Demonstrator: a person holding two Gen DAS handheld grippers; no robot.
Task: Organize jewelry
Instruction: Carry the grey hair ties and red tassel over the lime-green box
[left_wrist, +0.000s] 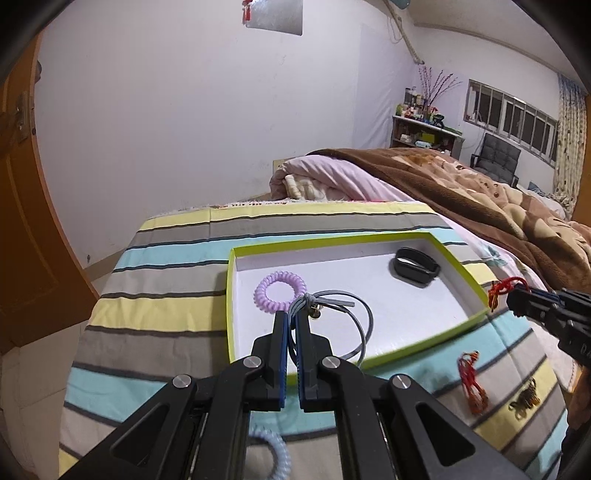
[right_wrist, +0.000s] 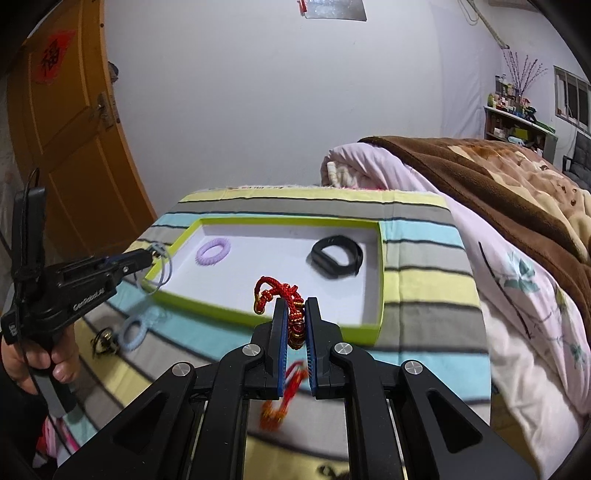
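Observation:
A shallow box with a lime-green rim (left_wrist: 436, 345) (right_wrist: 380, 280) lies on the striped bed cover. Inside it lie a purple coil hair tie (left_wrist: 279, 291) (right_wrist: 213, 250) and a black band (left_wrist: 416, 266) (right_wrist: 336, 255). My left gripper (left_wrist: 292, 316) (right_wrist: 149, 257) is shut on a grey cord necklace (left_wrist: 354, 317) (right_wrist: 164, 269) and holds it over the box's near-left part. My right gripper (right_wrist: 296, 304) (left_wrist: 515, 295) is shut on a red braided cord bracelet (right_wrist: 280, 291) (left_wrist: 502, 288), held just above the box's near rim.
On the cover outside the box lie a light blue coil hair tie (left_wrist: 275, 458) (right_wrist: 135, 332), a red-orange cord piece (left_wrist: 471, 384), and a dark gold trinket (left_wrist: 526, 398) (right_wrist: 105, 341). A folded pink quilt (left_wrist: 332, 181) and brown blanket (left_wrist: 480, 199) lie behind.

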